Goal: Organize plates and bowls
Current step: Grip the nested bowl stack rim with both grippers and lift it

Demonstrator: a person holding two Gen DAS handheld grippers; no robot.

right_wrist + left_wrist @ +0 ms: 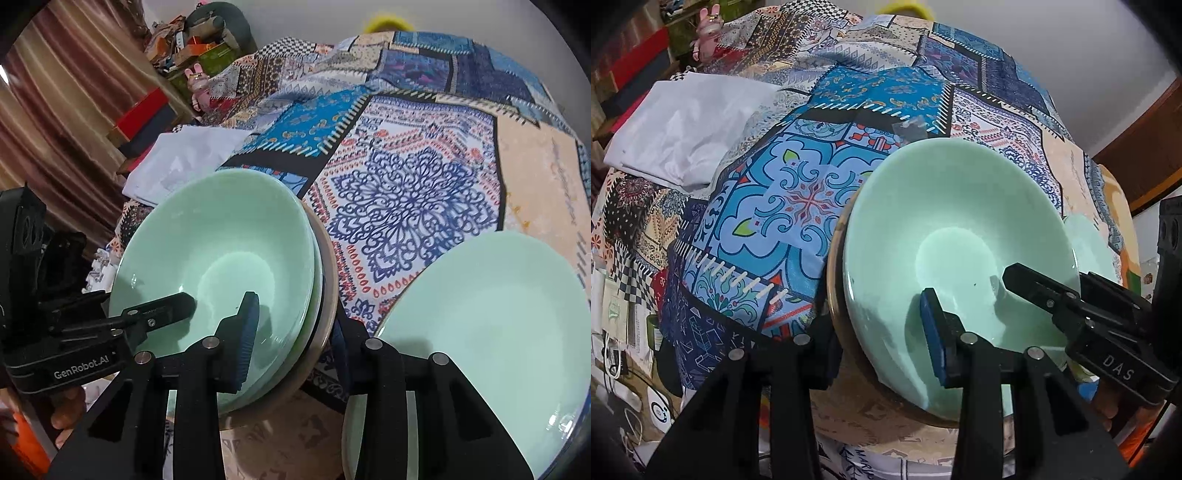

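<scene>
A stack of pale green bowls sits on a tan plate on the patchwork cloth. My left gripper straddles the stack's near rim, one blue pad inside the top bowl, the other finger outside; the jaws stand apart. In the right wrist view the same bowl stack lies at the left, and my right gripper straddles its right rim, one pad inside. The left gripper's finger reaches into the bowl. A green plate lies at the right.
A white folded cloth lies at the back left of the table. Boxes and a pink toy stand beyond the far edge. A curtain hangs at the left. Cables and clutter lie on the floor at the left.
</scene>
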